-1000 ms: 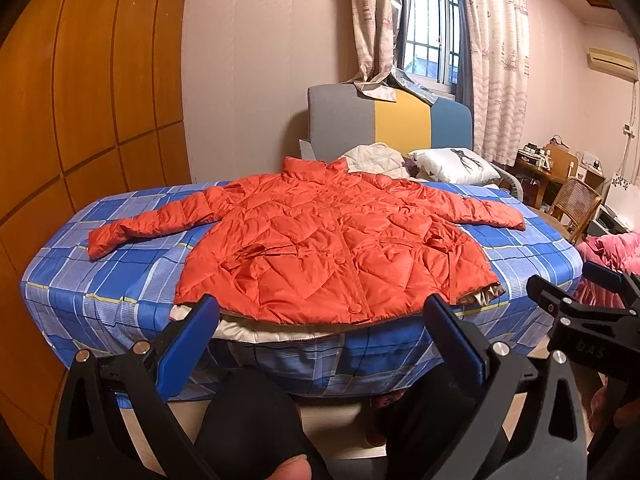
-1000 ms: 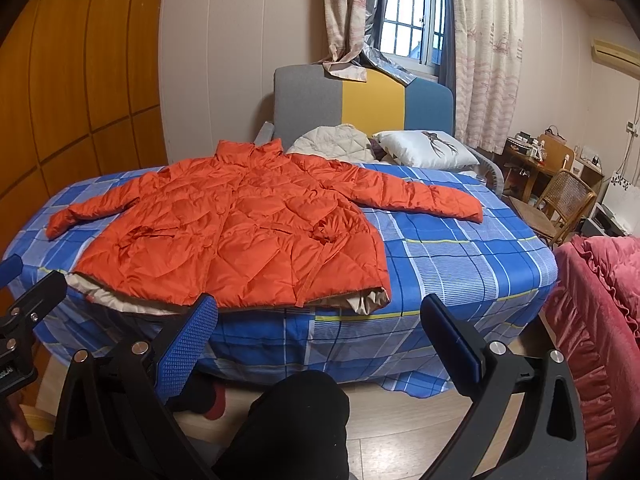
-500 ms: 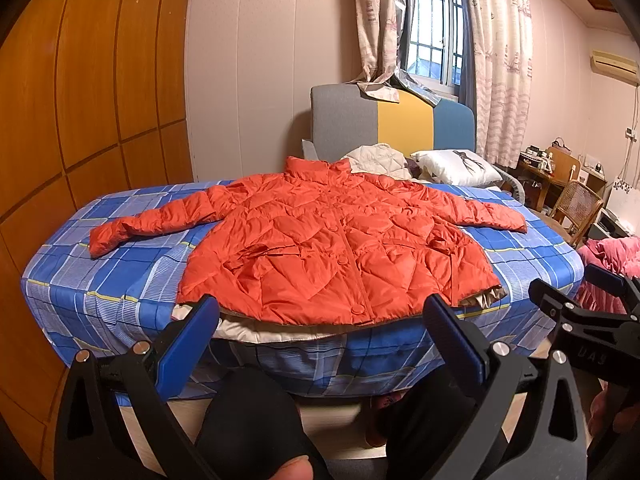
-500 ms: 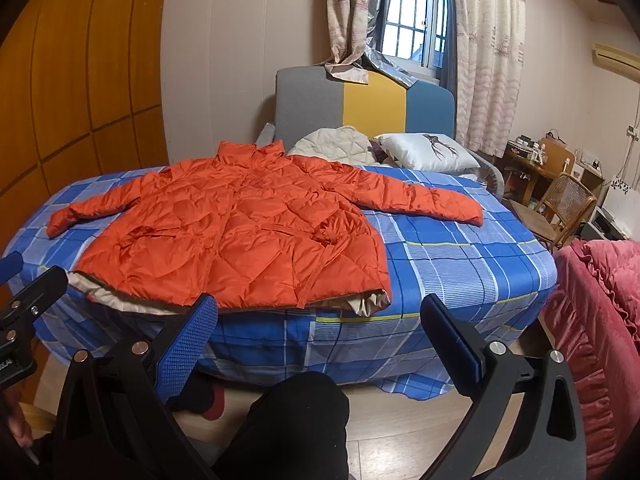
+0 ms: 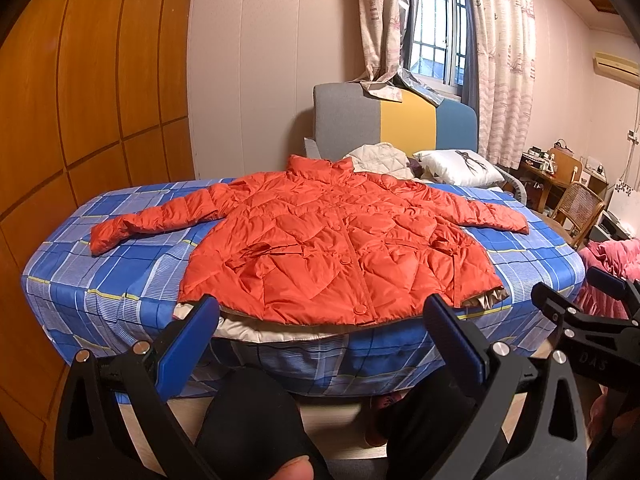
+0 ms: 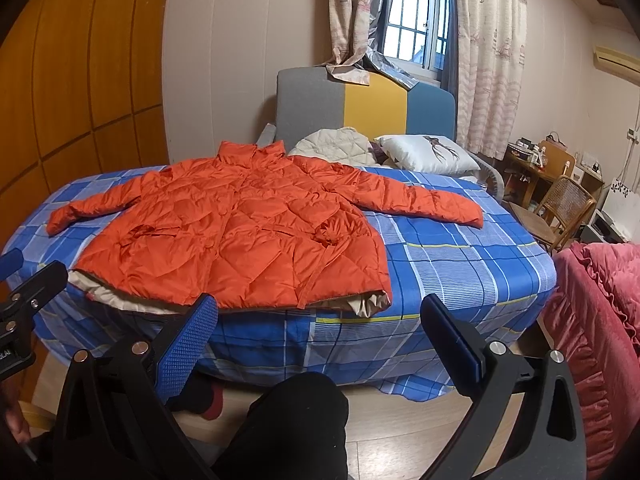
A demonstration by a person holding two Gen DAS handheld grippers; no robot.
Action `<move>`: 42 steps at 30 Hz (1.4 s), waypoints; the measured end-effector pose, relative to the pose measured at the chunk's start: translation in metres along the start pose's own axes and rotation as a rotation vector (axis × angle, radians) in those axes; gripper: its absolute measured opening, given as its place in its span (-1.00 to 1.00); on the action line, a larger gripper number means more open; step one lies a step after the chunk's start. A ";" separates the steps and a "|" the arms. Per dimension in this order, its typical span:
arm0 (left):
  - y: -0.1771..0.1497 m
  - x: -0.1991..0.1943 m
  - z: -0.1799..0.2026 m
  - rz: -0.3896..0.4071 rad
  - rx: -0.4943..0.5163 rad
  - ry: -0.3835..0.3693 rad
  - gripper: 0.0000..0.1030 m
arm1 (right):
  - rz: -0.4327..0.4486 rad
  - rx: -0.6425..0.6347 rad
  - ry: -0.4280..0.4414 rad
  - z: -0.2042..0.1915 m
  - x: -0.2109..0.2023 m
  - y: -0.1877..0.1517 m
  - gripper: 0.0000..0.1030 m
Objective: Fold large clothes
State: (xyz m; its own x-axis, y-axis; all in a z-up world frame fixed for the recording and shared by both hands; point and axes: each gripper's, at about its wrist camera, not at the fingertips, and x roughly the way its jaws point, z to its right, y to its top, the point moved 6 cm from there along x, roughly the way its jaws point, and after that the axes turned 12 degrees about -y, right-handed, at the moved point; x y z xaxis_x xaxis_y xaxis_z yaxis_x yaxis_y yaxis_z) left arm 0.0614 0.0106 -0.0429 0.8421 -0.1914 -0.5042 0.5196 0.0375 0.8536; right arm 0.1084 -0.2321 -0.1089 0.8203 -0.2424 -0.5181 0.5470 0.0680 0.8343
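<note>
Blue plaid bed (image 5: 100, 280) bearing orange quilted jacket (image 5: 340, 248) spread flat, unfolded; left gripper (image 5: 320, 332) and right gripper (image 6: 320, 332) jaws apart, empty; advise pinching sleeve cuffs first.

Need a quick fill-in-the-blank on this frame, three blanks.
1. The orange jacket lies spread flat on the ____.
2. Both sleeves are stretched ____, not folded in.
3. The left gripper and right gripper are both ____, holding nothing.

Missing words: bed; out; open
</note>
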 end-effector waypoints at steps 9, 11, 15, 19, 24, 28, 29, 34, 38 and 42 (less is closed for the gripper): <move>0.000 0.000 0.000 -0.001 -0.003 -0.001 0.97 | -0.001 -0.003 -0.003 -0.001 0.000 0.000 0.94; 0.000 0.000 0.000 -0.003 -0.002 -0.003 0.97 | -0.002 -0.003 -0.003 0.000 0.000 0.000 0.94; -0.001 0.001 -0.003 -0.008 -0.003 -0.003 0.97 | -0.003 -0.013 -0.008 -0.005 0.001 0.000 0.94; -0.004 0.007 -0.005 -0.022 -0.008 -0.014 0.97 | -0.027 -0.007 0.002 -0.003 0.009 -0.005 0.94; -0.006 0.017 -0.019 -0.033 -0.035 -0.061 0.97 | -0.080 0.054 0.045 0.007 0.028 -0.015 0.94; -0.012 0.037 -0.037 -0.097 -0.101 -0.093 0.97 | -0.141 0.114 0.101 0.017 0.046 -0.024 0.94; -0.014 0.043 -0.043 -0.113 -0.119 -0.093 0.97 | -0.160 0.135 0.122 0.017 0.051 -0.025 0.94; -0.016 0.060 -0.068 -0.120 -0.132 -0.038 0.97 | -0.276 0.301 0.235 0.033 0.084 -0.028 0.94; -0.009 0.075 -0.093 -0.133 -0.167 -0.007 0.97 | -0.323 0.402 0.268 0.041 0.121 -0.014 0.94; 0.009 0.094 -0.107 -0.153 -0.146 0.013 0.97 | -0.354 0.501 0.280 0.053 0.167 0.010 0.94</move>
State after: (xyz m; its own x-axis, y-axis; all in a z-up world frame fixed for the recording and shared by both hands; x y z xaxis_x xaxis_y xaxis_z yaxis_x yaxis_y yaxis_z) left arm 0.1611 0.0976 -0.0965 0.7528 -0.1928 -0.6294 0.6565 0.1505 0.7392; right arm 0.2417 -0.3230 -0.1770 0.6548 0.0977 -0.7495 0.7029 -0.4432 0.5563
